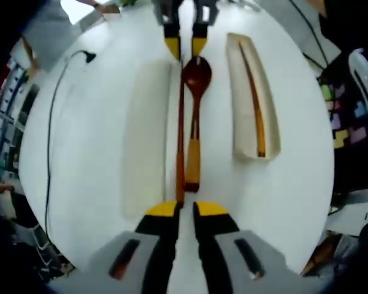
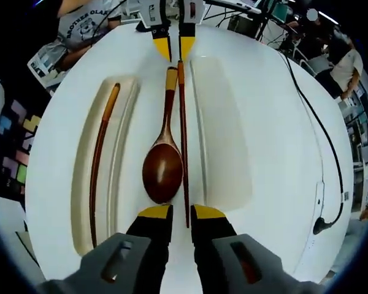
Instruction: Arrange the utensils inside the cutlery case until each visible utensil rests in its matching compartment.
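Note:
A dark wooden spoon [image 1: 196,76] [image 2: 162,168] and a loose chopstick [image 1: 180,135] [image 2: 184,141] lie side by side on the white table, between two cream case halves. One half [image 1: 238,92] [image 2: 126,147] holds a second chopstick [image 1: 254,104] [image 2: 98,159]; the other half [image 1: 147,135] [image 2: 224,141] holds nothing. My left gripper [image 1: 185,211] [image 2: 175,46] sits at the handle ends, jaws a narrow gap apart. Facing it, my right gripper [image 2: 182,214] [image 1: 184,46] is at the spoon's bowl. The loose chopstick's thin tip lies in its gap, with room on both sides.
A black cable [image 1: 49,153] [image 2: 322,153] runs along the table's edge beyond the empty case half. Coloured squares [image 1: 340,122] [image 2: 12,153] lie off the table on the other side. A person [image 2: 80,24] stands behind the left gripper.

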A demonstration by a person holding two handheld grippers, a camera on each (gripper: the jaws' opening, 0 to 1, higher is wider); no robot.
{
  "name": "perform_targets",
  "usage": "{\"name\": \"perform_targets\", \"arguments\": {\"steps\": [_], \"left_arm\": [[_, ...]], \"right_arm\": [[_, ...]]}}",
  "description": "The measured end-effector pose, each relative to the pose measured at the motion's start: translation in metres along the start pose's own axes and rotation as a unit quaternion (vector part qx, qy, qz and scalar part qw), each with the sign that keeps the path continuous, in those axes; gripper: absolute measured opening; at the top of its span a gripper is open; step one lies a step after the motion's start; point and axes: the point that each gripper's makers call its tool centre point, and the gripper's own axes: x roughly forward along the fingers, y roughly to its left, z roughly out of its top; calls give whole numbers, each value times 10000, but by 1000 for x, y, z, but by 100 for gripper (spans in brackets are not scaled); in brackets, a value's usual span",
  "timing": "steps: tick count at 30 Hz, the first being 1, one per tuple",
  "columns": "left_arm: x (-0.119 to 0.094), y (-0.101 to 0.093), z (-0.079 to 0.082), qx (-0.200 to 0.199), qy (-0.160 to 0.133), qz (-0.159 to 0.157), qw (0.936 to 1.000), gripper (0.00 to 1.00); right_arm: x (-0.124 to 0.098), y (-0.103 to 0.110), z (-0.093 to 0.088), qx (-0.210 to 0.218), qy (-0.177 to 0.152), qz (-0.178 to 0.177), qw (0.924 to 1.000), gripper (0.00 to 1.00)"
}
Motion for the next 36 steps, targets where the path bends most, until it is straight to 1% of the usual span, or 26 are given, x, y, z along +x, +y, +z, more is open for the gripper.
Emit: {"name": "perform_targets", "arguments": {"steps": [2, 6, 9, 12, 13, 17, 19, 21, 23, 25, 26, 27, 28, 30, 31, 32, 33, 34, 36], "left_arm": [[1, 3, 0, -21, 27, -17, 10000, 10], [5, 5, 0, 71, 136, -29, 9999, 10], [8, 6, 2, 130, 149, -52, 9998, 10], [12, 5, 8, 204, 137, -126, 9996, 10], [13, 6, 10, 290, 138, -151, 9994, 10], [14, 7, 9, 276, 254, -283, 9989, 10], [15, 7, 9, 199, 346, -378, 9985, 10], [15, 7, 9, 345, 405, -458, 9975, 8], [15, 9, 10, 295, 427, -471, 9975, 7], [16, 9, 10, -240, 431, -459, 9977, 7], [16, 10, 9, -416, 429, -472, 9971, 7], [15, 10, 9, -238, 406, -493, 9977, 7], [16, 9, 10, -110, 320, -501, 9982, 7], [15, 7, 9, -97, 307, -487, 9983, 7], [16, 7, 9, -61, 305, -472, 9984, 7], [16, 7, 10, -50, 335, -423, 9985, 6], [16, 7, 9, 49, 385, -343, 9987, 6], [15, 7, 10, 112, 483, -231, 9985, 6], [16, 6, 9, 163, 618, -108, 9979, 6]], "right_arm": [[0, 0, 0, 15, 33, 69, 10000, 11], [1, 0, 0, -10, 111, 231, 9997, 11], [2, 1, 1, -182, 213, 296, 9992, 11], [2, 1, 1, -257, 322, 344, 9986, 11], [2, 2, 0, -280, 363, 370, 9983, 11], [3, 0, -1, -287, 364, 405, 9981, 10], [3, 0, -1, -246, 328, 391, 9984, 9], [3, -1, -1, -246, 275, 380, 9986, 7], [4, -4, -1, -153, 278, 363, 9988, 6], [6, -4, 1, -188, 313, 281, 9989, 3], [6, -5, 1, -158, 323, 213, 9991, 1], [6, -5, 1, -170, 315, 183, 9992, 1], [5, -6, 2, -123, 321, 154, 9993, 1], [5, -6, 3, -79, 349, 121, 9993, 0], [5, -5, 3, -134, 363, 93, 9992, 0], [5, -5, 3, -237, 378, 27, 9990, 0], [5, -4, 3, -234, 394, -28, 9989, 0], [5, -5, 3, -184, 406, -99, 9990, 0], [4, -6, 3, 24, 419, -149, 9990, 0]]}}
